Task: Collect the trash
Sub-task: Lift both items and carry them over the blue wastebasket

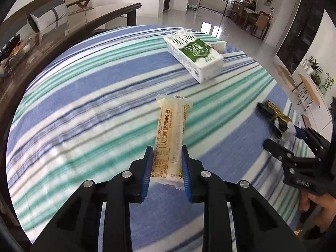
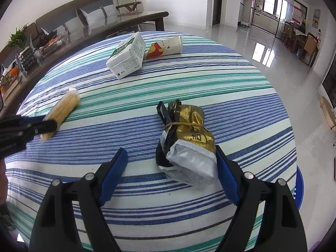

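A long cream snack wrapper [image 1: 172, 121] sticks out forward over the striped tablecloth [image 1: 84, 105], and my left gripper [image 1: 167, 149] is shut on its near end, blue pads pressing both sides. In the right wrist view the same wrapper [image 2: 63, 107] shows at the left, in the left gripper [image 2: 48, 126]. A crumpled gold, black and white bag [image 2: 189, 132] lies on the cloth between the fingers of my right gripper [image 2: 170, 149], which is open, with the bag close to its right finger. The left wrist view shows that bag [image 1: 271, 113] and the right gripper [image 1: 282, 135] at the right.
A green and white milk carton [image 2: 128, 56] lies on its side at the far part of the table, with a red and white paper cup [image 2: 166, 47] lying behind it. A dark glass-topped table [image 1: 63, 27] with clutter stands to the left. A blue rim [image 2: 299, 189] shows beyond the table's right edge.
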### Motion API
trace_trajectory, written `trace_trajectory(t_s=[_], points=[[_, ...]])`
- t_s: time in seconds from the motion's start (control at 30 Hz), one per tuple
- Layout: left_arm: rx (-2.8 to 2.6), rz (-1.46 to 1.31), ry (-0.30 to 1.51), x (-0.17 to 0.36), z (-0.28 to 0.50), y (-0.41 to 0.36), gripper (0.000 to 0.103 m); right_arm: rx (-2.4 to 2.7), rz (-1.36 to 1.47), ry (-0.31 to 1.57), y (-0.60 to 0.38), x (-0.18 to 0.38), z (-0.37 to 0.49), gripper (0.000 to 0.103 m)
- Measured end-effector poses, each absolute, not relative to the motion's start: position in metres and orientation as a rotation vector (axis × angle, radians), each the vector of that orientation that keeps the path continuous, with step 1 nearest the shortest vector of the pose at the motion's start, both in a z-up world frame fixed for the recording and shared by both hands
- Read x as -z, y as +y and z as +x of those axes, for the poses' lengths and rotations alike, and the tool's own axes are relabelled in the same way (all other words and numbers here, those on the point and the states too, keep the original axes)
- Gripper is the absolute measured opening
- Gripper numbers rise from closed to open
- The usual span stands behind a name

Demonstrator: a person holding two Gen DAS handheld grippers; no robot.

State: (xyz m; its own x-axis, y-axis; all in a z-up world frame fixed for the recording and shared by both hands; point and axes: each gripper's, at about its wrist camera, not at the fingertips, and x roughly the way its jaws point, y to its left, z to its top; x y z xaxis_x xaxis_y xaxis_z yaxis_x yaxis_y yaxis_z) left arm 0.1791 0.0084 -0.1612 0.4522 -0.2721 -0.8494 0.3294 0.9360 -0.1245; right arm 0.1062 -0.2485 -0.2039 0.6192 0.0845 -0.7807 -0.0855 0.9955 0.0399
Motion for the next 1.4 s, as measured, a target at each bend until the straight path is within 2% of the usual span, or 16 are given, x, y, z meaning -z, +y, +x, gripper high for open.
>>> trace_trajectory(t_s=[0.03, 0.1, 0.13, 0.23, 0.4, 0.57, 0.6, 0.63, 0.67, 0.7, 1.03, 1.23, 1.4], points=[[0.386, 0.057, 1.040, 0.162, 0.170, 0.007, 0.047, -0.105, 0.012, 0.892, -0.250, 0.203, 0.105, 0.079], [0.401, 0.077, 1.033, 0.162, 0.157, 0.005, 0.071, -0.159, 0.092, 0.880, -0.260, 0.200, 0.103, 0.079], [0.403, 0.103, 1.019, 0.161, 0.154, 0.005, 0.076, -0.184, 0.123, 0.889, -0.266, 0.198, 0.103, 0.079], [0.417, 0.183, 0.989, 0.158, 0.155, 0.006, 0.079, -0.162, 0.096, 0.919, -0.275, 0.188, 0.109, 0.079], [0.457, 0.246, 1.023, 0.158, 0.177, -0.006, 0.079, -0.188, 0.105, 1.076, -0.273, 0.186, 0.139, 0.078], [0.454, 0.282, 1.068, 0.165, 0.188, -0.018, 0.055, -0.161, 0.125, 1.137, -0.271, 0.188, 0.153, 0.064], [0.458, 0.265, 1.074, 0.165, 0.189, -0.018, 0.047, -0.150, 0.101, 1.142, -0.269, 0.187, 0.153, 0.043], [0.450, 0.263, 1.071, 0.164, 0.189, -0.018, 0.029, -0.140, 0.088, 1.145, -0.269, 0.186, 0.152, 0.043], [0.447, 0.264, 1.067, 0.163, 0.189, -0.018, 0.021, -0.140, 0.106, 1.134, -0.272, 0.183, 0.148, 0.043], [0.445, 0.260, 1.062, 0.161, 0.188, -0.018, 0.017, -0.145, 0.119, 1.120, -0.274, 0.179, 0.143, 0.042], [0.575, 0.101, 0.972, 0.121, 0.132, -0.043, 0.014, -0.139, 0.215, 0.966, -0.332, 0.136, 0.057, 0.042], [0.724, 0.080, 0.919, 0.093, 0.081, -0.121, 0.014, 0.012, 0.193, 0.916, -0.412, 0.120, 0.016, 0.042], [0.838, 0.134, 0.928, 0.091, 0.060, -0.215, 0.014, 0.142, 0.235, 0.908, -0.491, 0.138, 0.004, 0.042]])
